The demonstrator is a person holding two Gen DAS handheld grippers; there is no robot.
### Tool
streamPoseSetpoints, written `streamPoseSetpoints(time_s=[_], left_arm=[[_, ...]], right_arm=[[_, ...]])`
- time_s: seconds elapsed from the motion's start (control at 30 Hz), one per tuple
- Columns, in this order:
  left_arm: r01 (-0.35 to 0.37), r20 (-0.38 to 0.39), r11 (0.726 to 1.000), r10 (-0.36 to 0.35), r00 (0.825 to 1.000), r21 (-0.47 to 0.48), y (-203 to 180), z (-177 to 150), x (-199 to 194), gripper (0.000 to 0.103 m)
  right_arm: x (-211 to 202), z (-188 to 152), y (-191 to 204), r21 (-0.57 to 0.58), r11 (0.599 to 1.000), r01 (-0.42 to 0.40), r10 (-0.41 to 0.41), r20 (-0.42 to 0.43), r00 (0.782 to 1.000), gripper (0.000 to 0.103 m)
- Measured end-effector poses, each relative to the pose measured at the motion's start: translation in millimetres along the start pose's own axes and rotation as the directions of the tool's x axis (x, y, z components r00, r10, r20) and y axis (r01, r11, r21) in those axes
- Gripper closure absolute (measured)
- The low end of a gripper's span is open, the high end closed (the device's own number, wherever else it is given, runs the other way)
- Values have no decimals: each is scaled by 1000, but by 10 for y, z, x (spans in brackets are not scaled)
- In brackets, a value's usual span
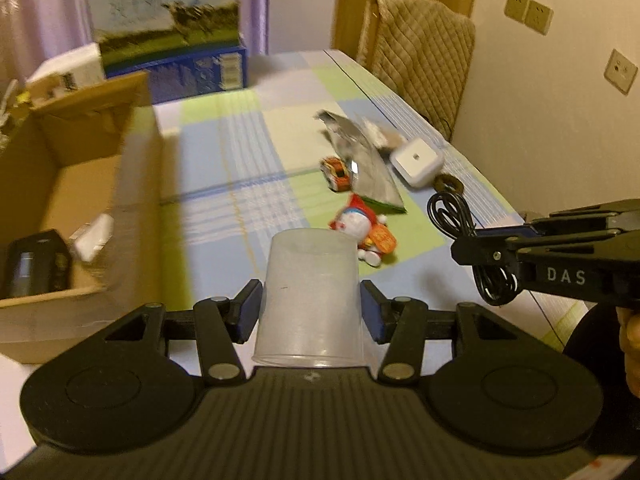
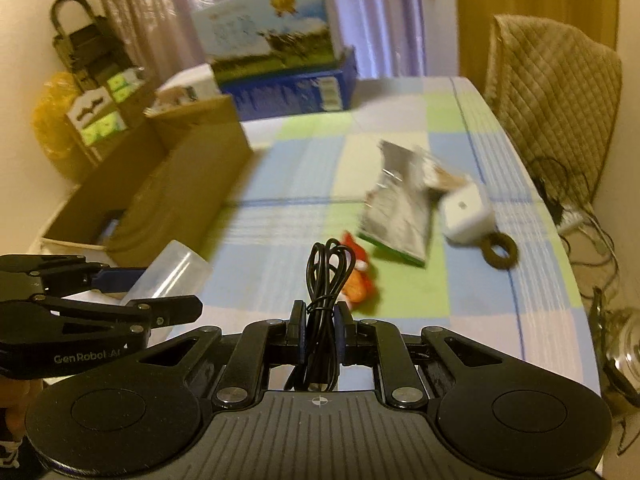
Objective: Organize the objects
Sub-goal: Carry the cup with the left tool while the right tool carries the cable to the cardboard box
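Observation:
My left gripper (image 1: 310, 312) is shut on a clear plastic cup (image 1: 310, 296), held upside down above the table; the same cup (image 2: 170, 276) shows at the left of the right wrist view. My right gripper (image 2: 320, 330) is shut on a coiled black cable (image 2: 326, 280), also seen hanging from it as the cable (image 1: 456, 216) in the left wrist view. An open cardboard box (image 1: 80, 184) stands to the left, holding a black item (image 1: 34, 264). On the checked tablecloth (image 1: 240, 168) lie a small plush toy (image 1: 362, 232), a red toy car (image 1: 336, 168), a silver foil bag (image 1: 368, 160), a white cube (image 1: 416, 160) and a brown ring (image 1: 448, 183).
A blue printed carton (image 1: 172, 40) stands at the table's far end. A chair with a quilted cover (image 1: 420, 52) sits at the far right edge. Bags and cartons (image 2: 88, 92) pile up behind the cardboard box. A hand (image 1: 630, 344) holds the right gripper.

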State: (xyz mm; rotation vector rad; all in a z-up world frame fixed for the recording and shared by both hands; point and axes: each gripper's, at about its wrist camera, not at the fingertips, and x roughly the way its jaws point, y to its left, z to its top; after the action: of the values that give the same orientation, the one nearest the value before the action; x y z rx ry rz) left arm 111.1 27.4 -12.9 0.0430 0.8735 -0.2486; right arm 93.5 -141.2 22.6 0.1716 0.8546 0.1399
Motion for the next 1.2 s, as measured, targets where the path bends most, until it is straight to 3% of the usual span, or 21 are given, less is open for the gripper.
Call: streamPoseSetpoints(time_s=[0.2,0.47,0.73,0.93,1.2], left_arm=[[-56,49,998,57,997,-30,319,60,-388,56],[-154,97,984,162,982,-87,1022,207,-842,56],[-243,95,963,254,962,-120,1763,380,-956,56],[-241,77,959,254,964,-146,2083,373,-830,56],[-208,65,966,219,973,-153,2231,402,-593,56]], right_arm=[[-36,162,422,-58,996,-73,74,18,997,92],[113,560,1048,-120,973,-199,204,28,979,92],[498,906,1574,-145,948,-282,286,8,958,92],[827,908,1812,-153,941,-301,299,-38,953,92],[1093,944,1880,-138,948,-288,284,-53,957,92]])
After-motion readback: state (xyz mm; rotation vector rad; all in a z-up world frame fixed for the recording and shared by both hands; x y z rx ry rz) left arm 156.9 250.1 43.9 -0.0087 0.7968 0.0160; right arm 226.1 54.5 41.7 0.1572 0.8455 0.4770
